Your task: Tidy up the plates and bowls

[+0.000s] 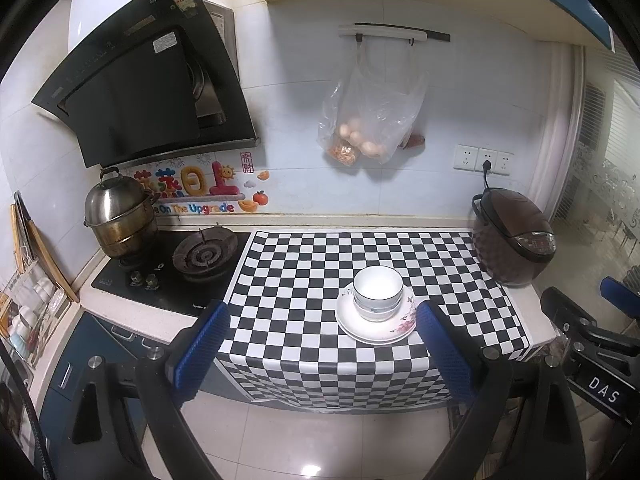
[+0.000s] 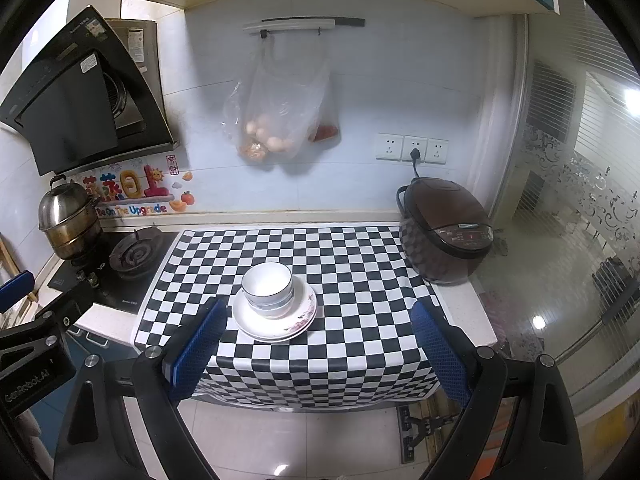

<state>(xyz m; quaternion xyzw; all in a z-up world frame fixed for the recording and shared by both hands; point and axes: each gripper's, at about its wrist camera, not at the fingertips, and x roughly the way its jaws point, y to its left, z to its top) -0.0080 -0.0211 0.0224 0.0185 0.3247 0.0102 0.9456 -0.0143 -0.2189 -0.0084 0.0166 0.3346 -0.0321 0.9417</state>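
Stacked white bowls (image 1: 377,292) with a dark rim line sit on stacked white plates (image 1: 386,330) with a floral print, near the front of the checkered mat (image 1: 320,264). They also show in the right wrist view, the bowls (image 2: 267,287) on the plates (image 2: 298,322). My left gripper (image 1: 322,338) is open and empty, held back from the counter edge, its right pad close to the plates. My right gripper (image 2: 318,340) is open and empty, also off the counter's front, the stack ahead to its left.
A brown rice cooker (image 1: 512,236) stands at the mat's right end, plugged into the wall. A gas stove (image 1: 204,254) with a steel steamer pot (image 1: 118,216) lies left. A plastic bag of eggs (image 1: 368,120) hangs on the wall. A dish rack (image 1: 28,312) sits far left.
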